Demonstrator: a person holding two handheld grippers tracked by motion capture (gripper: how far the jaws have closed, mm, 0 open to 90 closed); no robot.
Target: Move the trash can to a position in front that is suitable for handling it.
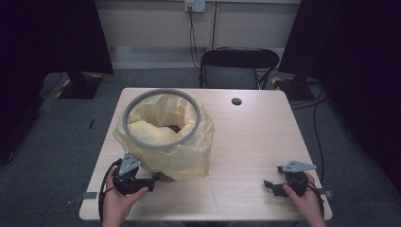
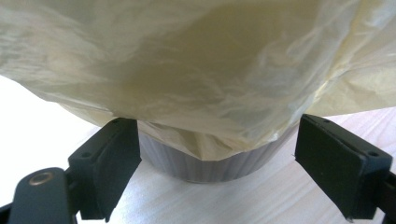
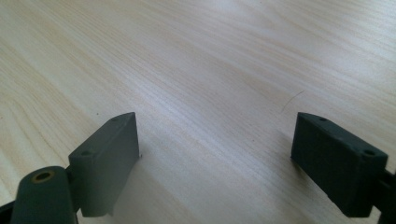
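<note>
A grey ribbed bin (image 2: 205,161) lined with a yellow plastic bag (image 1: 182,151) stands on the left half of the wooden table (image 1: 250,137); a grey ring (image 1: 161,118) holds the bag at the rim. My left gripper (image 1: 153,182) rests low at the bin's near side, open, its jaws either side of the bin's base under the overhanging yellow bag (image 2: 187,70). My right gripper (image 1: 269,185) lies near the table's front right, open, with only bare wood (image 3: 210,84) between its jaws.
A round cable hole (image 1: 236,101) sits at the table's far edge. A black chair (image 1: 236,68) stands behind the table. Dark curtains and stands flank both sides.
</note>
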